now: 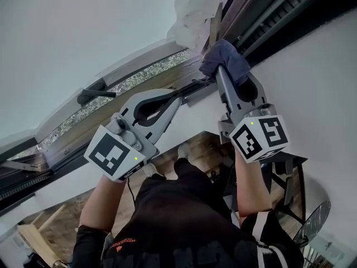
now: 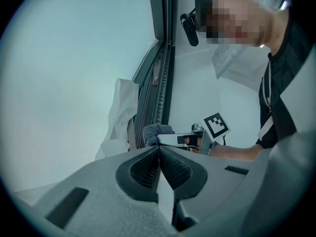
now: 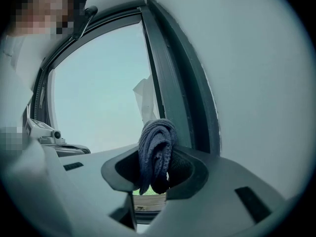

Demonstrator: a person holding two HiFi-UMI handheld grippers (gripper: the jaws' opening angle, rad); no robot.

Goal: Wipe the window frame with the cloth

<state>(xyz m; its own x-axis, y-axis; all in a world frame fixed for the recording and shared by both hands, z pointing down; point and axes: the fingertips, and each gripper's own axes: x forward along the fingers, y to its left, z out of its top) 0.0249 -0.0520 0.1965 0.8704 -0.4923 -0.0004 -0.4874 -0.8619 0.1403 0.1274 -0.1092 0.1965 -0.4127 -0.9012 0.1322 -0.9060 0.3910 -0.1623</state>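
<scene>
A folded blue-grey cloth (image 1: 227, 59) is pressed against the dark window frame (image 1: 167, 66), near its corner. My right gripper (image 1: 223, 67) is shut on the cloth, which bulges out between the jaws in the right gripper view (image 3: 157, 149). The frame (image 3: 174, 83) rises just behind it. My left gripper (image 1: 179, 98) is shut on nothing, its tip close under the frame's lower rail, left of the cloth. In the left gripper view the jaws (image 2: 159, 151) meet, and beyond them are the cloth (image 2: 157, 131) and the frame (image 2: 162, 78).
A white curtain (image 1: 195, 10) hangs bunched by the frame's corner, just above the cloth. A black window handle (image 1: 95, 95) sticks out from the lower rail on the left. A white wall (image 1: 323, 77) lies to the right. A fan (image 1: 313, 223) stands below.
</scene>
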